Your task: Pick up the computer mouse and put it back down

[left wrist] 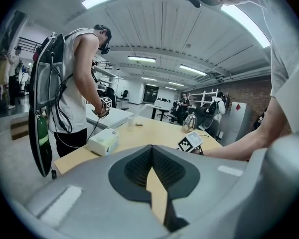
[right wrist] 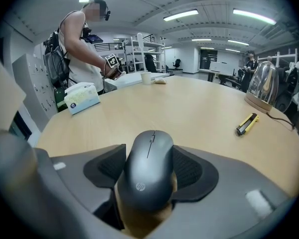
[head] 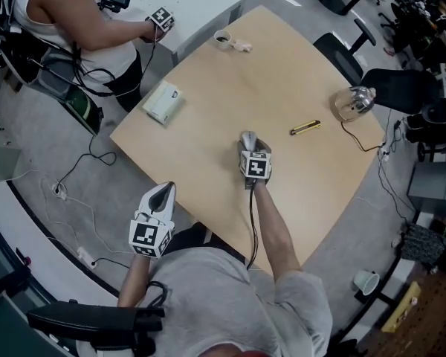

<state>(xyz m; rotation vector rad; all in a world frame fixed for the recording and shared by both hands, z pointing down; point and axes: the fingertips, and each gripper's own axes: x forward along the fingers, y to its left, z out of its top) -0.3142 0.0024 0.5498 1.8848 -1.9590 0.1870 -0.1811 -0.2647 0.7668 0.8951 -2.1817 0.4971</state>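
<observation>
Grey mouse [right wrist: 149, 168]: clamped by right gripper [right wrist: 148, 156], six o'clock on table [head: 230, 88].
Left gripper [left wrist: 152, 148]: jaws pressed together, seven o'clock, off table edge.

A light wooden table [head: 238, 95] fills the middle. On its left part lies a white tissue box [head: 163, 101], and close to the far edge stands a cup [head: 222, 39]. On the right lies a yellow and black utility knife [head: 305, 128], and a kettle [head: 354, 101] stands further right, near the table edge. Another person [head: 67, 21] stands at the far left. Cables [head: 74, 192] lie on the grey floor at the left.
</observation>
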